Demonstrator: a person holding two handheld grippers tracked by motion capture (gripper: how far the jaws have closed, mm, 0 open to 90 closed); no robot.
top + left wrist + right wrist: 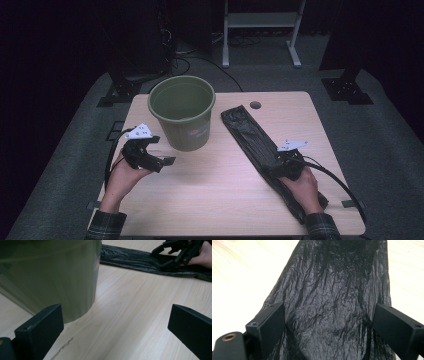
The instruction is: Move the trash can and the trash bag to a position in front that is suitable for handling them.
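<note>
right gripper over a flat black bag, left gripper beside a green bucket

the black bag lies flattened in a long strip on the right half of the worktop, running from near the bucket toward the person's side — its near end is hidden under the right hand and sleeve. in the right gripper view the jaws stand wide apart, released, one on each side of the crinkled plastic; whether they touch it is hard to make out. the left gripper's jaws are spread too, holding nothing, just beside the bucket's wall, whose rim is cut off at the top of the left gripper view. in the high view the bucket stands upright at the far middle of the worktop — its bottom is too dim to read.
</note>
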